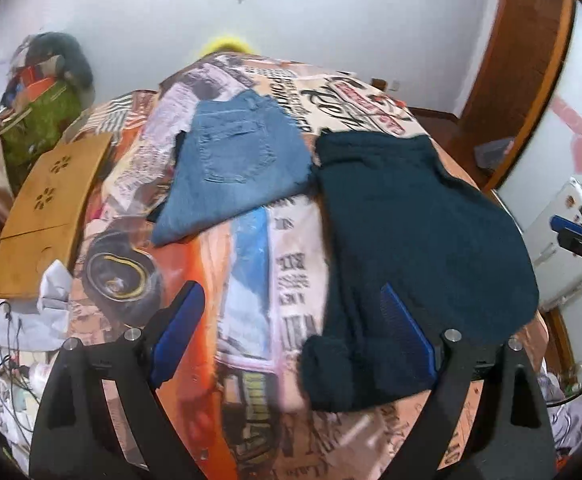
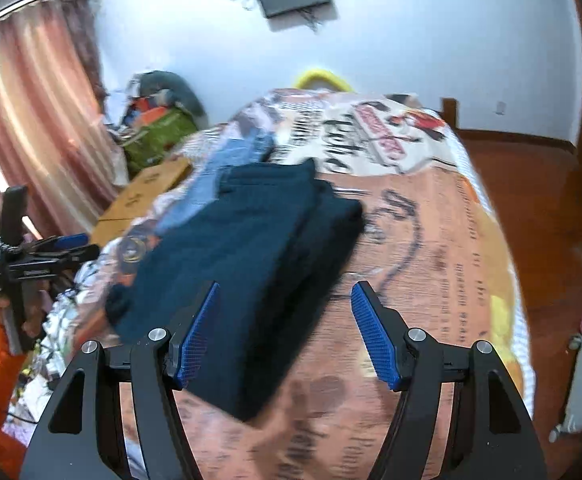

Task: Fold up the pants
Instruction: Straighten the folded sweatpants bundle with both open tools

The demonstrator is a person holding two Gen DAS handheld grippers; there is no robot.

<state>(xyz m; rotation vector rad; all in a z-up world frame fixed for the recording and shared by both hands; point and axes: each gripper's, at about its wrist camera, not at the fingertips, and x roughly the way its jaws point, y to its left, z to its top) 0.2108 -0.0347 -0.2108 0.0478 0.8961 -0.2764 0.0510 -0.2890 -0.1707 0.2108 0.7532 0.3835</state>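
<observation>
Dark teal pants (image 1: pixel 411 240) lie folded on the printed bedspread (image 1: pixel 283 264), also in the right wrist view (image 2: pixel 251 248). Folded blue jeans (image 1: pixel 235 168) lie beyond them to the left, partly hidden behind the teal pants in the right wrist view (image 2: pixel 215 180). My left gripper (image 1: pixel 295 320) is open and empty, held above the near edge of the teal pants. My right gripper (image 2: pixel 285 320) is open and empty, hovering over the pants' near right corner. The left gripper also shows at the left of the right wrist view (image 2: pixel 51 252).
A wooden lap table (image 1: pixel 47 208) lies at the bed's left edge, with cables and clutter (image 1: pixel 15 360) in front of it. A green bag with piled things (image 1: pixel 39 120) stands by the curtain. A wooden floor (image 2: pixel 539 208) lies right of the bed.
</observation>
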